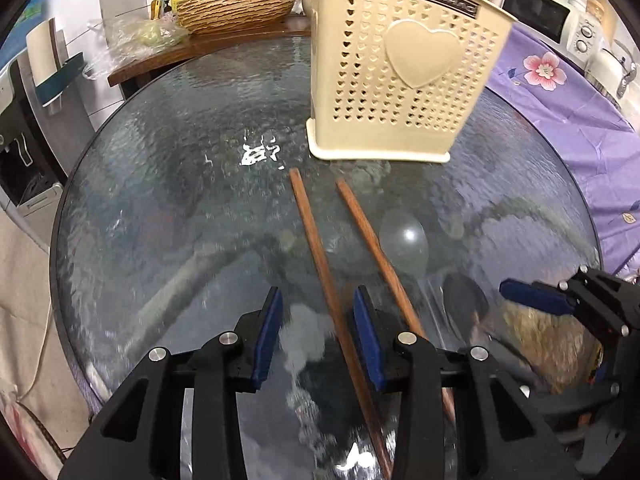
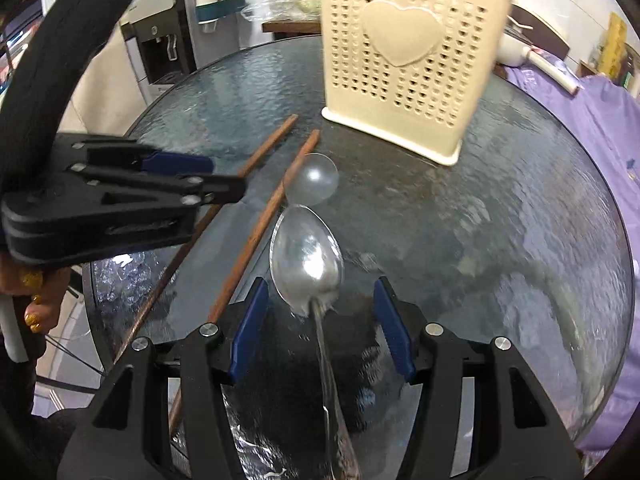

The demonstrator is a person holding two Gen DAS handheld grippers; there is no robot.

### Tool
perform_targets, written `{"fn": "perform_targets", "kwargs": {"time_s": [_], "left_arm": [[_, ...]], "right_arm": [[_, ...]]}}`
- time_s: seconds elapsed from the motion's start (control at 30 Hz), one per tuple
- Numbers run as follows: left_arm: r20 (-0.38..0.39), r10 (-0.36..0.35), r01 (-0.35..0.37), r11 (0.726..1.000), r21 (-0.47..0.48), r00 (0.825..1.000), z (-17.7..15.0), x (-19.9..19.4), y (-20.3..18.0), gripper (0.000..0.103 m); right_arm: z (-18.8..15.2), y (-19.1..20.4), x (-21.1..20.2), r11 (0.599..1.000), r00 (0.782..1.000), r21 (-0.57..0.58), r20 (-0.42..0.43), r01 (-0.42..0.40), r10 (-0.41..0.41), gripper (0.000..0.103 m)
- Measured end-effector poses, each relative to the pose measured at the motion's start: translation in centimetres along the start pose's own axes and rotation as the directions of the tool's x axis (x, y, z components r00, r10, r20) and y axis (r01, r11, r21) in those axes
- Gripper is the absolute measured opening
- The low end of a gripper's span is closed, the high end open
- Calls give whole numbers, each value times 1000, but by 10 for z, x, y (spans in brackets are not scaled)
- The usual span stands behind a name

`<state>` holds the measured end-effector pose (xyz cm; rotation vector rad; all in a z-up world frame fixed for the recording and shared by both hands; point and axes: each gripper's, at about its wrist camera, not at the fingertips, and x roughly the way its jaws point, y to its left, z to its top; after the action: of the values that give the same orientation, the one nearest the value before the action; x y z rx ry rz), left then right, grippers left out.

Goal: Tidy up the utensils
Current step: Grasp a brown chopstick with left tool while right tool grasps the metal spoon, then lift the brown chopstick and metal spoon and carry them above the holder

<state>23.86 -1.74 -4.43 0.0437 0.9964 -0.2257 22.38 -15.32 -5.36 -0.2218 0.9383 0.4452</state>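
Round textured glass table point(image 1: 160, 208) carried all task items. Cream perforated plastic utensil holder with a raised heart point(image 1: 404, 64) stood upright toward the far side of the table; two brown stick ends showed above its rim in the right wrist view.

Two brown wooden chopsticks lay flat in front of the holder, roughly parallel, apart from each other: left chopstick point(image 1: 320, 264) and right chopstick point(image 1: 376, 248). Their far tips stopped just short of the holder's base.

Left gripper point(image 1: 316, 320): blue-padded fingers spread, left chopstick passing between them; contact with either pad could not be told. Right chopstick ran under the right-hand finger.

Right gripper point(image 2: 320, 324): fingers spread wide, nothing pinched. Shiny metal spoon point(image 2: 308, 264) lay between them, bowl pointing toward the holder, handle running back under the camera. Pads stood apart from the spoon on both sides.

Spoon sat just to the right of the right chopstick. A round bright reflection point(image 2: 314, 180) appeared on the glass just beyond the bowl
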Motion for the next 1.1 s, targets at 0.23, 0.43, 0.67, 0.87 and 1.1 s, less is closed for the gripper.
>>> {"fn": "perform_targets", "kwargs": {"time_s": [0.23, 0.43, 0.67, 0.87, 1.1], "left_arm": [[-7, 35, -35, 999, 21, 999, 22, 15, -1, 29], [-17, 36, -35, 999, 11, 999, 34, 23, 2, 22], [-30, 27, -27, 1000, -5, 999, 45, 30, 8, 10], [-40, 46, -46, 999, 10, 998, 54, 35, 3, 9], [-34, 31, -32, 999, -39, 999, 58, 37, 7, 7]], "right_arm": [[12, 4, 8, 999, 1000, -29, -18, -14, 14, 54], [20, 5, 12, 999, 999, -44, -36, -25, 24, 45], [30, 9, 16, 997, 998, -74, -62, -38, 33, 38], [35, 10, 18, 996, 997, -77, -64, -45, 40, 38], [34, 4, 12, 996, 998, -54, -19, -66, 65, 38]]}}
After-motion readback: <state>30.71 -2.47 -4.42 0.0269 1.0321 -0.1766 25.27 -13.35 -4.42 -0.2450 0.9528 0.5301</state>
